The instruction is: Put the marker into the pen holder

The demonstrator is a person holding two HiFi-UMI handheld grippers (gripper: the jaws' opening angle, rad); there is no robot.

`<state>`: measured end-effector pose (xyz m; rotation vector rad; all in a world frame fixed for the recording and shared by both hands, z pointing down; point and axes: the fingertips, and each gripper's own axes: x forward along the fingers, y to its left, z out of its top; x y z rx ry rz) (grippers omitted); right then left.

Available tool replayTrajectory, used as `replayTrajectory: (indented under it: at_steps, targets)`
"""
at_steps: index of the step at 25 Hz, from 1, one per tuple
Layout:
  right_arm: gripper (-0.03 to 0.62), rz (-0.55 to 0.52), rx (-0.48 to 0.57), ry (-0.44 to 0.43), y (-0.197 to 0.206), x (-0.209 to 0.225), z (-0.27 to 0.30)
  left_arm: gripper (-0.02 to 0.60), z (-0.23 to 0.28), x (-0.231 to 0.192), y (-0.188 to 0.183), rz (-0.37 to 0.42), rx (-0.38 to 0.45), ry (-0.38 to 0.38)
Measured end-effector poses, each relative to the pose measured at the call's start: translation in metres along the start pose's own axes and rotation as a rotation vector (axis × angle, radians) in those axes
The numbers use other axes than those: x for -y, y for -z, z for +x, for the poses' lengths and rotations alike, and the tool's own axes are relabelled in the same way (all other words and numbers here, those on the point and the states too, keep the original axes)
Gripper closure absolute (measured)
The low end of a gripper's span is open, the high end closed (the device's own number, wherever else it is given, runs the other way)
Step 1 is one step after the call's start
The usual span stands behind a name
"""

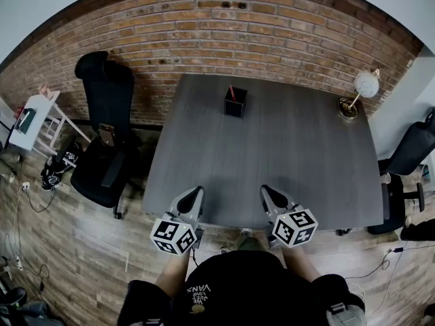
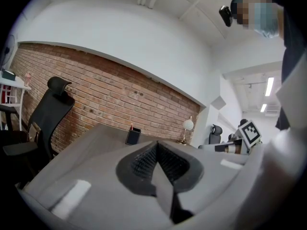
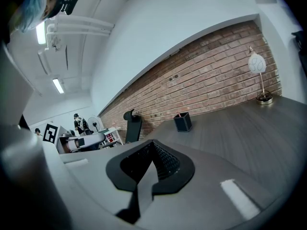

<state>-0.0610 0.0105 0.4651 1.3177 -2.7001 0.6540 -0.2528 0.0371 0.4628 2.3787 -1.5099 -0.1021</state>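
A black square pen holder (image 1: 235, 103) stands on the far middle of the grey table (image 1: 292, 161), with a red marker (image 1: 232, 92) sticking up out of it. In the left gripper view the holder (image 2: 133, 136) and the marker's tip (image 2: 131, 127) lie far ahead; in the right gripper view the holder (image 3: 183, 122) is equally distant. My left gripper (image 1: 192, 197) and right gripper (image 1: 270, 194) hover side by side over the table's near edge, both pointing toward the holder. Each is shut with nothing between its jaws, as the left gripper (image 2: 156, 146) and right gripper (image 3: 152, 146) show close up.
A small lamp with a white globe (image 1: 360, 90) stands at the table's far right corner. A black office chair (image 1: 105, 134) is left of the table, another chair (image 1: 411, 155) to the right. A brick wall (image 1: 204, 32) runs behind. A white shelf (image 1: 34, 121) is far left.
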Motion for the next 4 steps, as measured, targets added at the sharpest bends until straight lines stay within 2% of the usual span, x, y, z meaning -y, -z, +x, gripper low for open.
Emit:
replayTrajectory:
  at_steps: [4]
  targets:
    - [0.592, 0.002, 0.002, 0.001, -0.0019, 0.0024, -0.0011, 0.529, 0.0012, 0.0002, 0.0020, -0.006, -0.007, -0.004]
